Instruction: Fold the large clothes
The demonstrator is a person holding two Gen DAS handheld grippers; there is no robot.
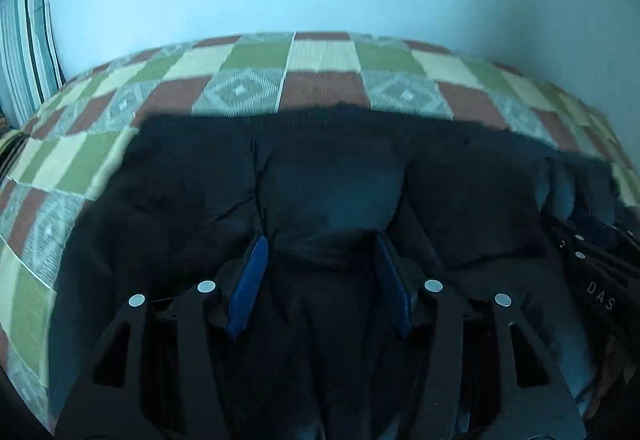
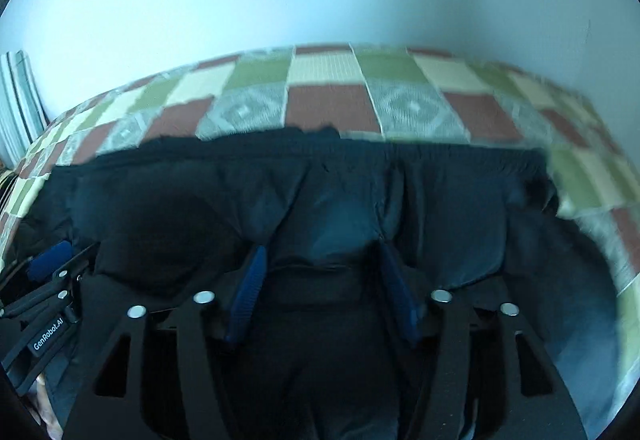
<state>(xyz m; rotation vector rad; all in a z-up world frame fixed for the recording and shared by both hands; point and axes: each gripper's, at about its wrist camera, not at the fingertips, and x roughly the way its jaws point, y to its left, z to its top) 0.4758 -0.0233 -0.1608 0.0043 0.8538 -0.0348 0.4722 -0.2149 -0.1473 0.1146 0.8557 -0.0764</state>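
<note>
Dark garment [image 1: 328, 175] is spread on a checked bedspread [image 1: 320, 59], w/ an elastic hem/waistband [image 2: 360, 151] at the far edge running left-right across both views. So the long axis is seen crosswise to both grippers, which point forward and down at it.

L gripper [image 1: 322, 244]: jaws approx half open, blue pads [image 1: 252, 280] apart. Cloth bulges up between them but no pinch is seen, so nothing is counted as held. R gripper [image 2: 322, 252]: same, jaws partly open, pads [image 2: 248, 288] astride a fabric hump, not clamped.

Both grippers sit side by side over the near part; L is seen at left edge of right wrist view, R at right edge of left wrist view. Neither is clearly nearer to the far hem. Judged: next grasp needs near edge, which is hidden below the fingers. Some motion blur is noted.
</note>
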